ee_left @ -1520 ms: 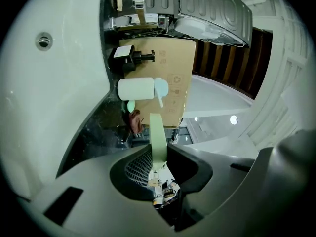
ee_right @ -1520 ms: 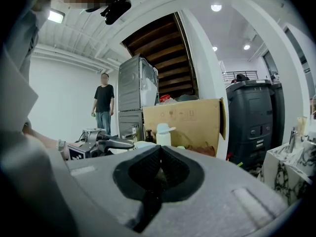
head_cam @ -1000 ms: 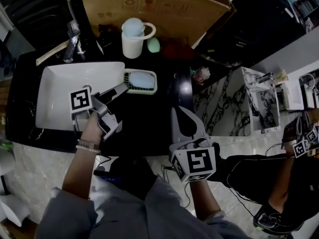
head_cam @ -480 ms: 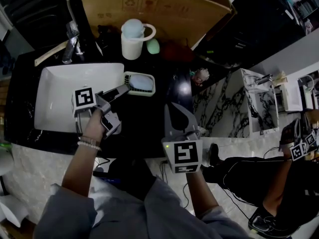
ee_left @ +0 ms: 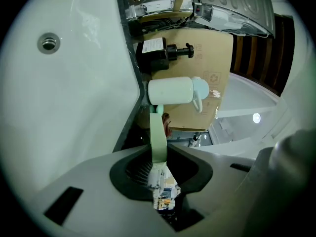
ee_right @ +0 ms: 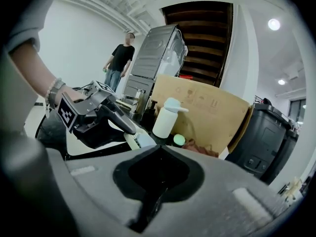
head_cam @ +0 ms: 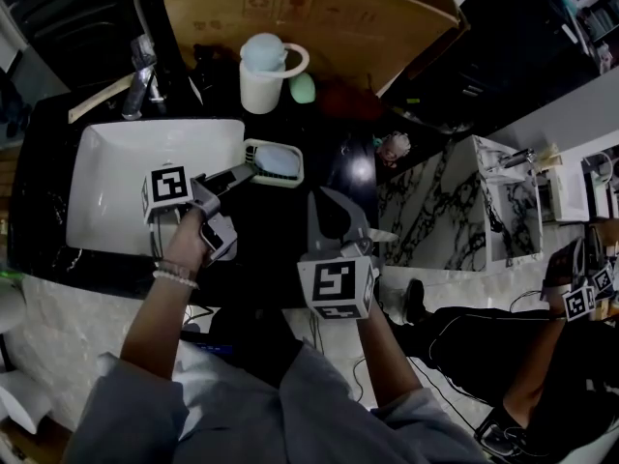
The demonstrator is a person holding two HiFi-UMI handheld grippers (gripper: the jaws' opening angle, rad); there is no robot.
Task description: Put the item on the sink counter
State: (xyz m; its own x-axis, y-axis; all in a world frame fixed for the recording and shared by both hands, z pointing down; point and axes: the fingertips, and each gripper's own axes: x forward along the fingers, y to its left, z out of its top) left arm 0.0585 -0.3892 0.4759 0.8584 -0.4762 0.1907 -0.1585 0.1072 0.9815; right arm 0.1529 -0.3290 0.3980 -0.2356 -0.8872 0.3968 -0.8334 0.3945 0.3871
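A pale green soap dish with a blue soap bar in it sits level over the black sink counter, just right of the white basin. I cannot tell whether the dish touches the counter. My left gripper is shut on the dish's near rim. In the left gripper view that rim shows edge-on, pinched in my left gripper. My right gripper hovers over the counter's front right, shut and empty. The right gripper view shows my right gripper pointing toward the dish.
A white pump bottle, a green round object and a black pump bottle stand at the counter's back before a cardboard box. The faucet is behind the basin. A black bin and a person stand further off.
My right gripper has moved left and forward over the counter. The left gripper keeps hold of the soap dish, nearly still.
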